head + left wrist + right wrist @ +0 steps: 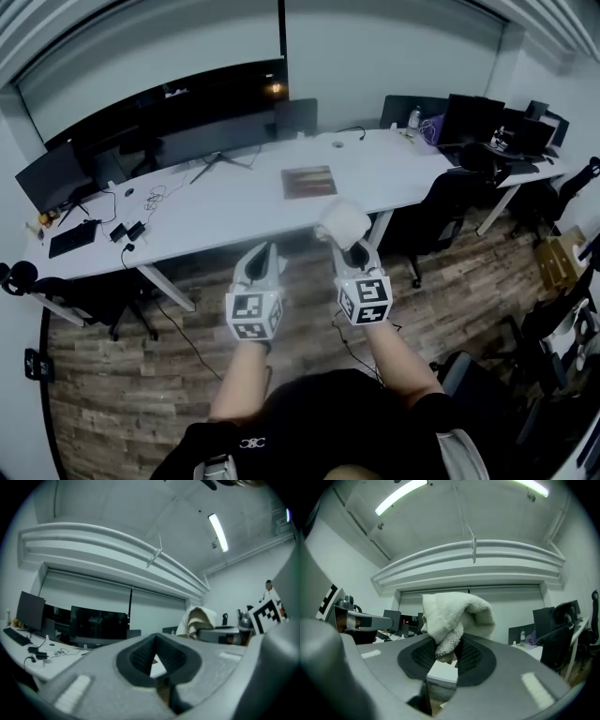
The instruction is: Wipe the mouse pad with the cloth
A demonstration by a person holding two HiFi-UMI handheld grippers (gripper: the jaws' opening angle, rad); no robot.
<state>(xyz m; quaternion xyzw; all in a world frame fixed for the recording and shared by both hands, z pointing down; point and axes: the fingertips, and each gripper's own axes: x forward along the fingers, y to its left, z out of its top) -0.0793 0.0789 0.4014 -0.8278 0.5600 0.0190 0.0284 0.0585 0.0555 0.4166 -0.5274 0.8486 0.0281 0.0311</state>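
The mouse pad [308, 181], a brownish rectangle, lies flat in the middle of the long white desk [216, 211]. My right gripper [352, 247] is shut on a white terry cloth [343, 223], which bunches above the pads just short of the desk's near edge. In the right gripper view the cloth [455, 615] fills the centre, pinched in the right gripper [446, 651]. My left gripper [264, 253] hovers beside it over the floor, shut with nothing in it. In the left gripper view its pads meet at the left gripper [156, 642], and the cloth [199, 619] shows to the right.
Dark monitors [56, 173], a keyboard [72, 239] and loose cables [141, 202] occupy the desk's left end. More monitors [473, 117] and a bottle [414, 117] stand at the right end. A black office chair [450, 202] stands at the desk's right part. The floor is wood plank.
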